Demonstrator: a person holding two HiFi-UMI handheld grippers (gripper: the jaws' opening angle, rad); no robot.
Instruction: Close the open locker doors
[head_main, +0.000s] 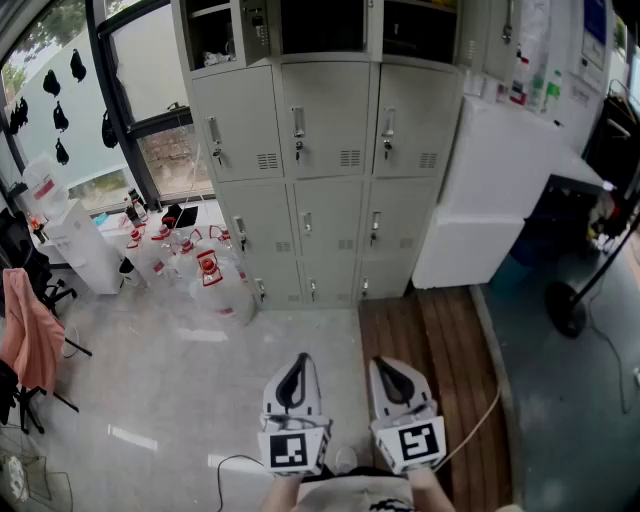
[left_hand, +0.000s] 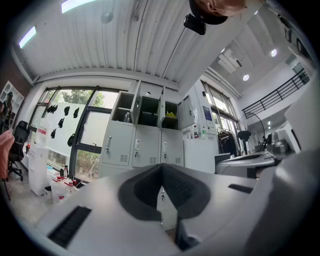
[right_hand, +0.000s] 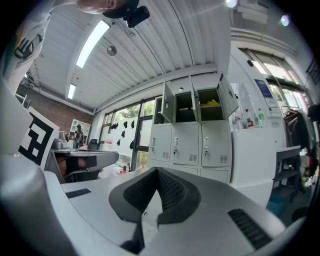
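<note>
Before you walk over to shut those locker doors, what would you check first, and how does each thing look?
1. Top-row doors of the grey metal lockers shut: not ok, three stand open.
2. Left hand-held gripper free: ok, jaws together, nothing between them.
3. Right hand-held gripper free: ok, jaws together, empty.
4. Lockers within reach: not ok, both grippers are held well short of them.
5. Clear plastic jugs with red caps out of the way: ok, they stand left of the straight path.
6. Yellow object in the top right compartment clear of its door: cannot tell.
</note>
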